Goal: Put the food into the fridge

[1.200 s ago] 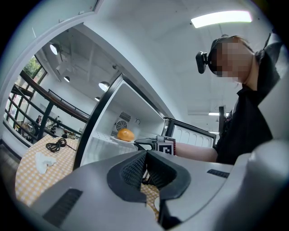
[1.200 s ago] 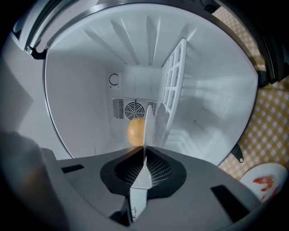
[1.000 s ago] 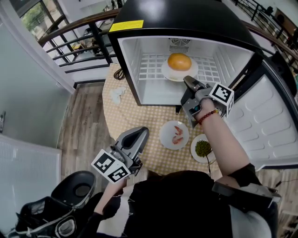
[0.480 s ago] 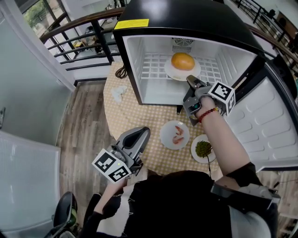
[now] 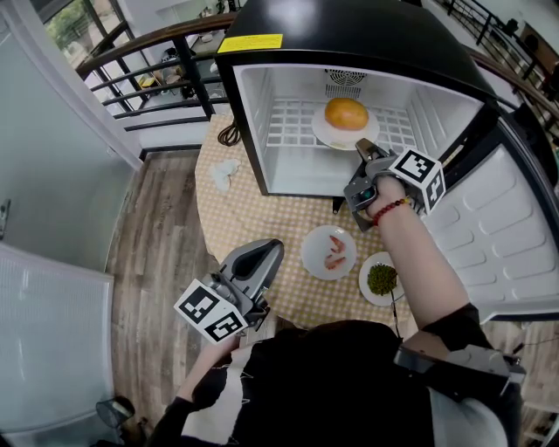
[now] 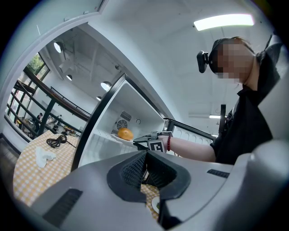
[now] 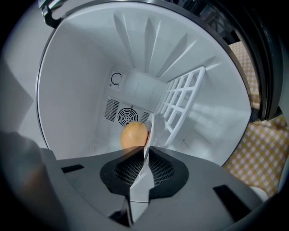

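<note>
The left gripper (image 5: pixel 265 251) hangs over the checked table's (image 5: pixel 262 209) front edge, jaws pressed together on nothing. Beside it sit a shrimp plate (image 5: pixel 314 264) and a greens plate (image 5: pixel 368 290), both round and white. The right gripper (image 5: pixel 362 151) pinches the rim of a smooth plate (image 5: pixel 330 136) holding a round orange bun (image 5: pixel 346 113) on the fridge's (image 5: pixel 288 170) wire shelf.

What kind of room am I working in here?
Likely a home-style landing or loft: a mini fridge on a round checked-cloth table, wood-plank floor, and a railing beside it.
</note>
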A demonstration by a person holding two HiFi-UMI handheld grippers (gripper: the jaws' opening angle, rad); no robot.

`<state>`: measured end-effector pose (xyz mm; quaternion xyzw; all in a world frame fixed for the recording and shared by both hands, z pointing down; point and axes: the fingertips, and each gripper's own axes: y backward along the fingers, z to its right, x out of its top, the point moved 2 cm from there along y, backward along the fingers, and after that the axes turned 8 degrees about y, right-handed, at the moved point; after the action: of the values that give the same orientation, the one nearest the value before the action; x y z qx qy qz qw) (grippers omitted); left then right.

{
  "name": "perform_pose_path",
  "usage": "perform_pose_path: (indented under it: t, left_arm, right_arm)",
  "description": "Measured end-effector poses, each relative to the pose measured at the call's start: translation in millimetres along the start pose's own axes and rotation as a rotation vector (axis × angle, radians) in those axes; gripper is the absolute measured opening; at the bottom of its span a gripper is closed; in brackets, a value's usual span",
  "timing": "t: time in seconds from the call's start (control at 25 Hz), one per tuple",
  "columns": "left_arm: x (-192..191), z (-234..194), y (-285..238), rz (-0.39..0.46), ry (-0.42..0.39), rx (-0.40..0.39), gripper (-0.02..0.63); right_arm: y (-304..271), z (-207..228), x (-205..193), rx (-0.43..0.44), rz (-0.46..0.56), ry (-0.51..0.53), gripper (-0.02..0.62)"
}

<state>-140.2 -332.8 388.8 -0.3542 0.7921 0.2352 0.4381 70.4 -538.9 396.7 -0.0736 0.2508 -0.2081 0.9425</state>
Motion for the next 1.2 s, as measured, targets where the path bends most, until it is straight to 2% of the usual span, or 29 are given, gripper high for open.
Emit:
perform_pose_path:
  t: [0.8, 1.2]
  left_arm:
    - [2.5, -1.6, 15.0, 0.029, 0.009, 0.025, 0.012]
    - [9.4, -0.9, 33.6, 0.062, 0.004, 0.046, 0.012]
  right_arm:
    - [-4.2, 1.1, 18.9, -0.168, 0.118, 0.337, 0.062]
    - [-6.8, 0.8, 25.3, -0.256, 0.113, 0.519, 0.081]
